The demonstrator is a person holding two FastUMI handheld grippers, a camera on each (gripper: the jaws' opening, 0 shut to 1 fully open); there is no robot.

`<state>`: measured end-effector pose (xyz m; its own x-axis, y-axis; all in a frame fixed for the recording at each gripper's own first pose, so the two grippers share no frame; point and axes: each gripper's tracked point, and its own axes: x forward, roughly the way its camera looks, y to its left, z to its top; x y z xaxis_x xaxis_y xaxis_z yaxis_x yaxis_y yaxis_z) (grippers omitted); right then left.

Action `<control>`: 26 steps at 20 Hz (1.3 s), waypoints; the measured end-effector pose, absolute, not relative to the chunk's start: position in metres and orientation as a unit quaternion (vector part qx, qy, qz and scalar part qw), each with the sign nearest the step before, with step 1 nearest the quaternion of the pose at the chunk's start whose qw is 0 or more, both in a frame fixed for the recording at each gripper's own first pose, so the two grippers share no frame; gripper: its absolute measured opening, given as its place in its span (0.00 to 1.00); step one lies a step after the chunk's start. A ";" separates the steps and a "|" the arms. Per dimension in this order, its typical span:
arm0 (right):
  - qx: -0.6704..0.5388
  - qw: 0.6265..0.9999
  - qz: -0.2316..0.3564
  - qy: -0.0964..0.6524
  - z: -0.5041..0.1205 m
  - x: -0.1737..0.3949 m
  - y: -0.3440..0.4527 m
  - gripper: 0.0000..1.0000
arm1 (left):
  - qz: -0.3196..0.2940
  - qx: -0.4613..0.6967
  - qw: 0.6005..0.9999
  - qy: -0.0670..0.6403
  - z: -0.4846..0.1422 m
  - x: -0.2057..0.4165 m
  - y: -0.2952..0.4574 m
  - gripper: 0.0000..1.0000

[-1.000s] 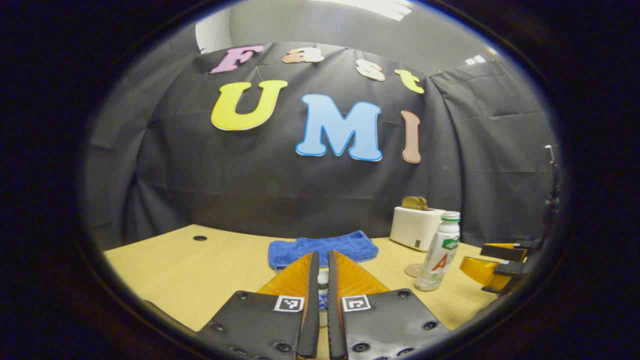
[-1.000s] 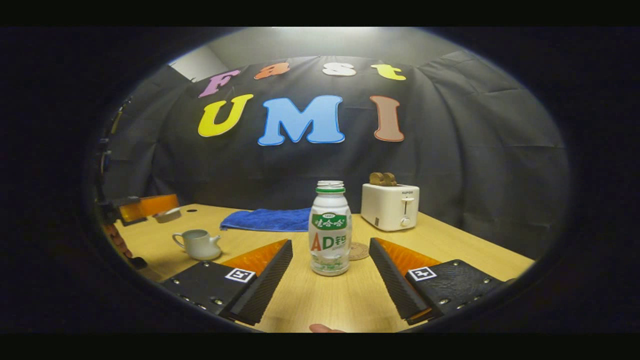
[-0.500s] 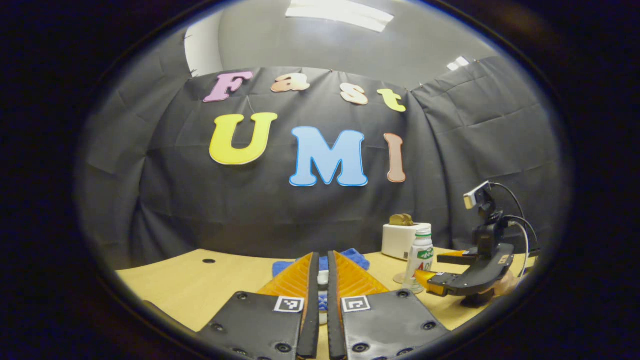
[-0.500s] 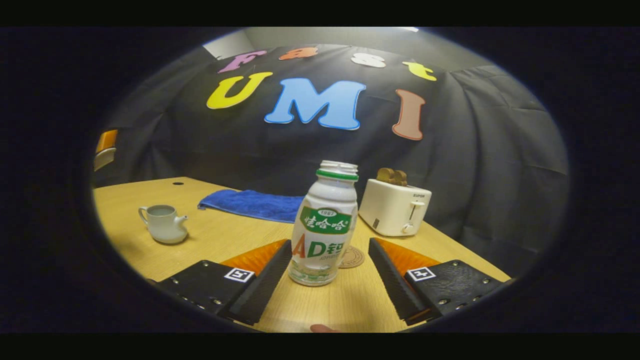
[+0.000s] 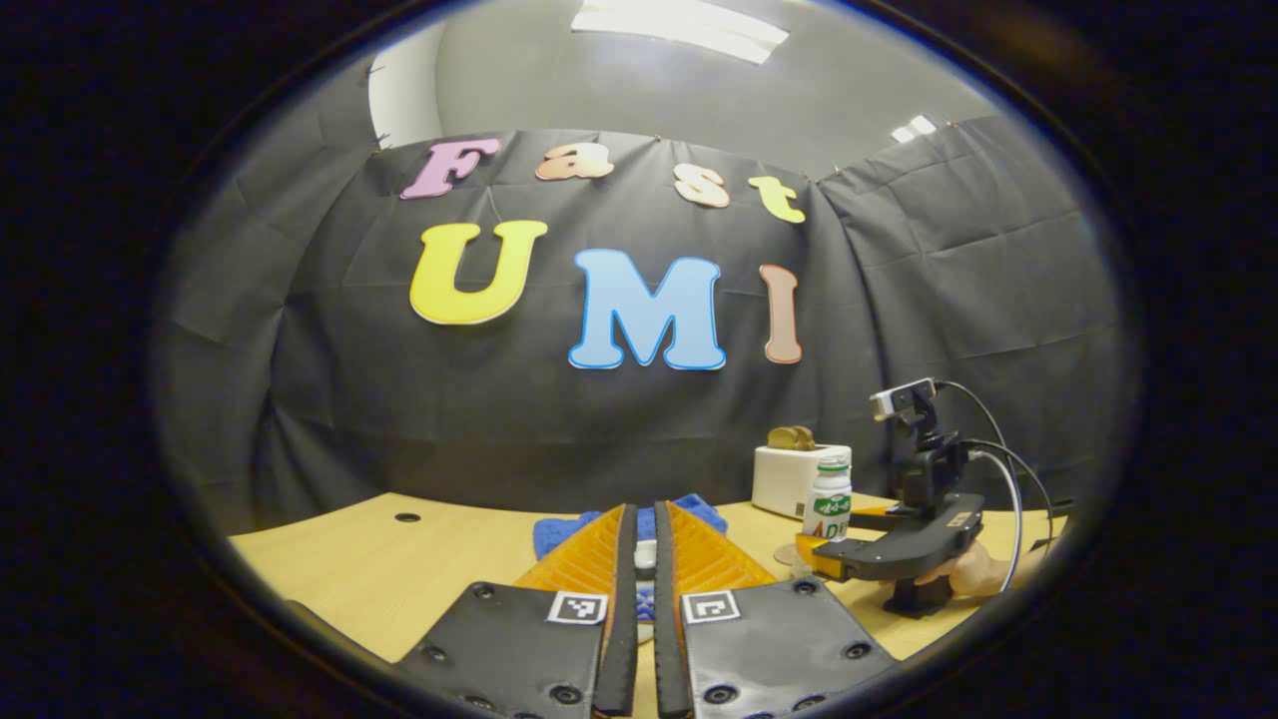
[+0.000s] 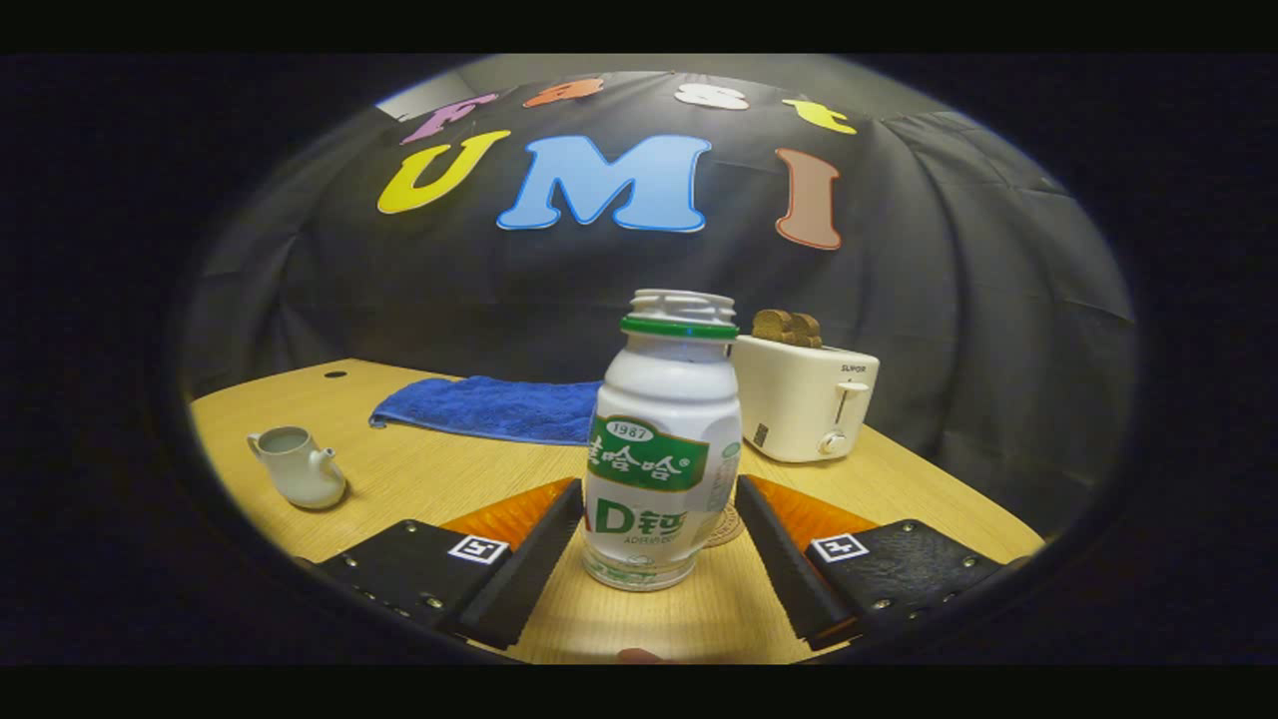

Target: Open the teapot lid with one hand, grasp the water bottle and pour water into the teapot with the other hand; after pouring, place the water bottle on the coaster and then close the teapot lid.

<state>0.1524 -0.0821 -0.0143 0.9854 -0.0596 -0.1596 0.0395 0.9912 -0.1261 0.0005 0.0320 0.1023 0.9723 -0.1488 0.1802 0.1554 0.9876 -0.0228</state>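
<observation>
The water bottle stands upright and uncapped on the wooden table, between the spread fingers of the right gripper. Both fingers lie close to the bottle's lower body, but a grip is not evident: the jaws stand wide and the bottle rests on its base. Just behind the bottle, partly hidden by it, lies the round woven coaster. Farther behind and to the bottle's right sits a white toaster with bread slices in its slots. A blue towel is spread on the table behind and to the left of the bottle. Well to the bottle's left stands the small pale teapot, its top open with no lid on it.

In the left gripper view, the left gripper has its two fingers drawn nearly together, clenched on a small pale object that shows in the slim gap between them; it looks like the teapot lid, though little of it is visible. Beyond them, the same bottle stands in front of the toaster, with the right gripper reaching in beside it, held by a person's hand.
</observation>
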 end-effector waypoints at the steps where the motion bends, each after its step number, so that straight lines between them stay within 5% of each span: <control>1: -0.065 0.994 -0.027 0.080 -0.013 0.156 -0.082 0.95 | -0.077 -0.018 0.993 -0.089 0.102 0.001 0.031 0.17; 6: -0.062 0.994 -0.042 0.082 -0.014 0.161 -0.086 0.95 | -0.097 -0.030 0.992 -0.071 0.086 -0.011 0.021 0.17; 7: -0.057 0.994 -0.037 0.082 -0.014 0.161 -0.084 0.81 | -0.102 -0.030 0.992 -0.066 0.077 -0.020 0.021 0.13; 8: -0.054 0.995 -0.032 0.082 -0.013 0.160 -0.082 0.91 | -0.099 -0.031 0.992 -0.068 0.071 -0.029 0.025 0.17; 9: -0.052 0.995 -0.033 0.081 -0.015 0.163 -0.084 0.70 | -0.100 -0.031 0.992 -0.069 0.066 -0.037 0.028 0.14; 10: -0.049 0.995 -0.032 0.080 -0.014 0.159 -0.083 0.81 | -0.100 -0.028 0.992 -0.067 0.062 -0.045 0.032 0.13; 14: -0.055 0.997 -0.018 0.060 0.001 0.149 -0.072 0.74 | -0.086 -0.028 0.994 -0.064 0.053 -0.067 0.051 0.13; 26: -0.205 0.976 0.063 0.021 0.027 0.128 0.013 0.73 | -0.072 -0.028 0.994 -0.078 0.056 -0.102 0.070 0.17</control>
